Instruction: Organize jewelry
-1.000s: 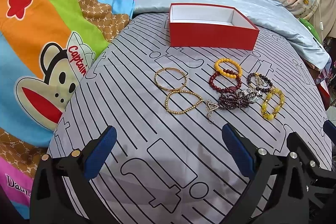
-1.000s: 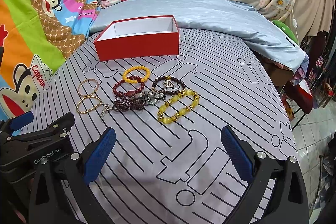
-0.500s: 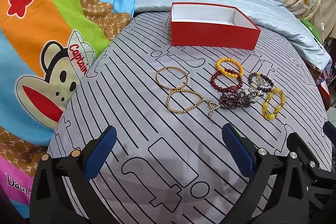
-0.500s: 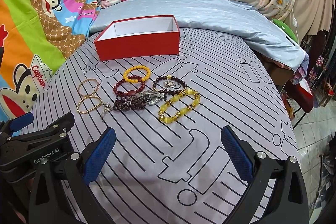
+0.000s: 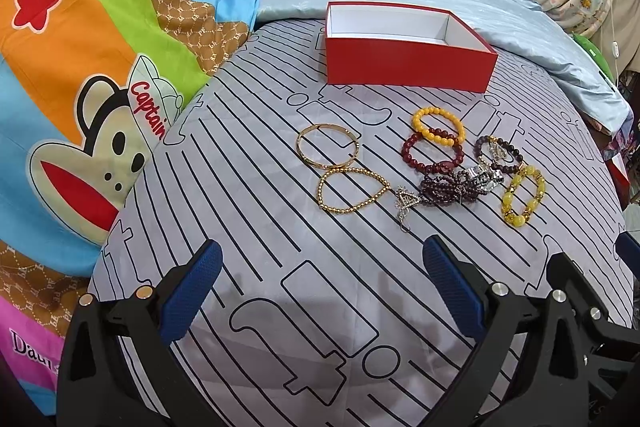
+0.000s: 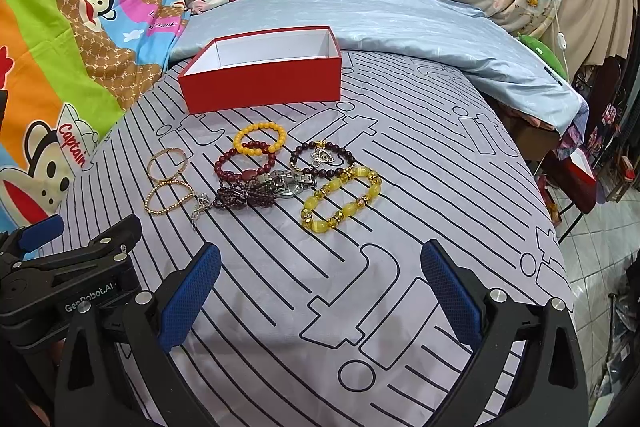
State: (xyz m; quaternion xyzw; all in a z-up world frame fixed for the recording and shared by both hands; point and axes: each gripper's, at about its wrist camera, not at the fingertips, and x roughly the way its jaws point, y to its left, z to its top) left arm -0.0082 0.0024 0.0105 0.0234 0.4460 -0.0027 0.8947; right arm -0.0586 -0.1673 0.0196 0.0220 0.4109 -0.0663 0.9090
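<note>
**Inspector:** Fingers first. Left gripper [image 5: 318, 285]: both blue pads spread wide, nothing between them, poised over bare striped bedsheet [image 5: 248, 227]. Right gripper [image 6: 320, 287]: likewise spread wide and empty, touching nothing.

**Clerk:** And the jewelry?

**Inspector:** All of it lies on the sheet ahead of both grippers, between the fingers and the red box [image 5: 404, 61]. That box stands open and, as far as its white interior shows, empty. None of the pieces is stored yet.

**Clerk:** Which piece sits nearest which gripper?

**Inspector:** In the left wrist view, the gold bead bracelet [image 5: 352, 190] lies straight ahead, its long axis running across the view; the gold bangle [image 5: 327, 146] sits just beyond, touching or nearly touching it. In the right wrist view, the yellow stone bracelet [image 6: 340, 201] lies straight ahead, its long axis slanting up toward the right. I judge each of these the natural first pick for its side.

**Clerk:** The middle of the row?

**Inspector:** Crowded. An orange bead bracelet [image 5: 438, 125] overlaps a dark red bead bracelet [image 5: 432, 157]; below them a purple bead strand [image 5: 448, 189] tangles against a metal watch [image 6: 290, 183], with a silver pendant [image 5: 404, 205] at its left end. A dark bead bracelet with a charm [image 6: 322, 157] lies beside the watch.

**Clerk:** Risk?

**Inspector:** Lifting from the tangle may drag neighbours. Outer pieces are the cleaner start, in my judgement.
</note>
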